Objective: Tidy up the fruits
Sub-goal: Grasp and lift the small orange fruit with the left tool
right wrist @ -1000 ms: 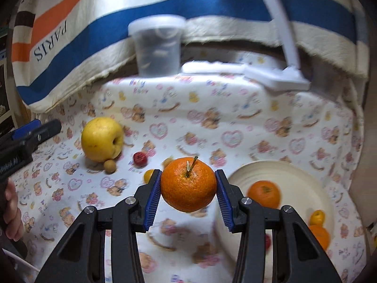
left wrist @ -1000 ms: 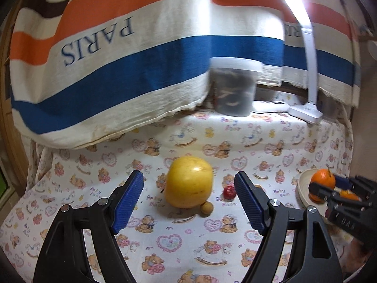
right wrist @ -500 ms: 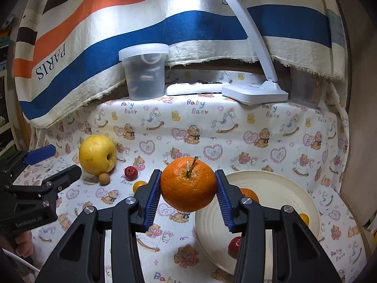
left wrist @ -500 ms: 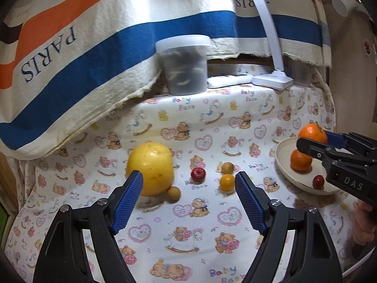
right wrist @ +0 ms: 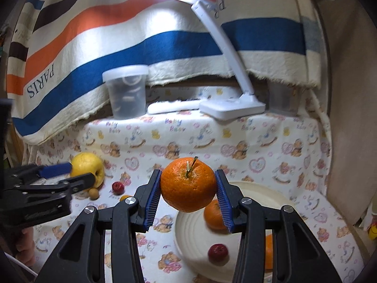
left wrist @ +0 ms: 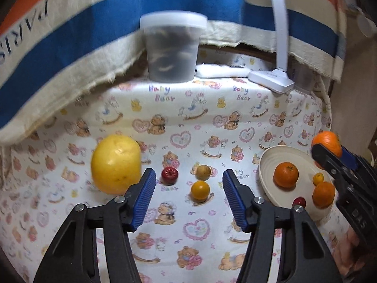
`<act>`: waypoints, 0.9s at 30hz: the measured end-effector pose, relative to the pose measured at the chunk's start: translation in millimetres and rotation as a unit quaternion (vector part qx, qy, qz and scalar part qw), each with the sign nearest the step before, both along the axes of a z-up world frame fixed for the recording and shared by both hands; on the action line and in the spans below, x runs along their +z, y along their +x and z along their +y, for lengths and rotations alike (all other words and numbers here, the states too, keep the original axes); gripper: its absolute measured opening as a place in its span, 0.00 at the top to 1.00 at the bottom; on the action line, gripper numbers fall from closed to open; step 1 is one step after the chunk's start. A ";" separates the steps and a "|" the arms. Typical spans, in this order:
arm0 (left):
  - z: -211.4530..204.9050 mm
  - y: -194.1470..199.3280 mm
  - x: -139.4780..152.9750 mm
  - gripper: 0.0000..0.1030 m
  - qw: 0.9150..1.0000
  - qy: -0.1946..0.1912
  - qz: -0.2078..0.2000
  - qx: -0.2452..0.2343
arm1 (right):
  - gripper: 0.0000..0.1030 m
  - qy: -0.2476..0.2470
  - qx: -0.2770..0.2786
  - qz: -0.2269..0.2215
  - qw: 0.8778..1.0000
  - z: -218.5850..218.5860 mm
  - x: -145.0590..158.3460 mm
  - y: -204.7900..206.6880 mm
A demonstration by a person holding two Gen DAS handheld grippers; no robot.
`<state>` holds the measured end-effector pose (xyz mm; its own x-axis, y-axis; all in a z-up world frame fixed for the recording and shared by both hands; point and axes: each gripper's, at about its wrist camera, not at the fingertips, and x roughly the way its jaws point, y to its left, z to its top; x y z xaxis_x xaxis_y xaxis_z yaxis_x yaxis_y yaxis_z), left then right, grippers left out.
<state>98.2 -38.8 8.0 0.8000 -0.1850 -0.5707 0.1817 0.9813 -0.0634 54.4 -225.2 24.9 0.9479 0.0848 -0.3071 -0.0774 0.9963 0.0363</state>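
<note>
Orange, with stem up: large orange (right wrist: 188,184) clenched between the blue pads of the right gripper (right wrist: 188,197), hanging above the near rim of the cream plate (right wrist: 188,226). Plate lying just below and ahead of those fingers, already carrying a second orange (right wrist: 212,214), a small red fruit (right wrist: 218,251) and more orange fruit at its right edge.

Left gripper (left wrist: 188,195) holding nothing, jaws closing; small yellow-orange fruit (left wrist: 200,189) sitting on the printed cloth (left wrist: 188,122) between and just beyond the pads, no contact showing. Small tan fruit (left wrist: 203,171) just behind it, red fruit (left wrist: 169,175) off the left pad, big yellow apple (left wrist: 116,164) further left.

Judged best practice: carrying the orange on over bare plate, clear of the fruit lying there, lowering close before letting go to prevent rolling. For the left, centring on the yellow-orange fruit alone, keeping the tan one out of the bite.

Right wrist view alone showing the grip on the orange and its stem; yellow-orange fruit mostly hidden there behind the finger. Left wrist view alone showing all plate contents, including a tiny yellow fruit (left wrist: 318,178), and the spacing of loose fruit.
</note>
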 end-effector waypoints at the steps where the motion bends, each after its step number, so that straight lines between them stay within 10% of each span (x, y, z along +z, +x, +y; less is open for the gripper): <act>1: -0.9 6.5 -3.4 0.45 1.000 -0.009 0.019 -0.004 | 0.55 0.000 -0.003 -0.002 1.000 -1.9 1.1 -0.1; 6: -8.3 31.4 -24.4 0.57 0.993 -0.045 0.112 -0.018 | 0.55 0.007 -0.011 0.005 1.000 -6.9 2.6 2.9; 27: -45.6 72.3 -65.6 0.74 0.984 0.012 0.168 0.054 | 0.55 0.034 -0.015 0.028 0.999 -22.9 11.4 7.8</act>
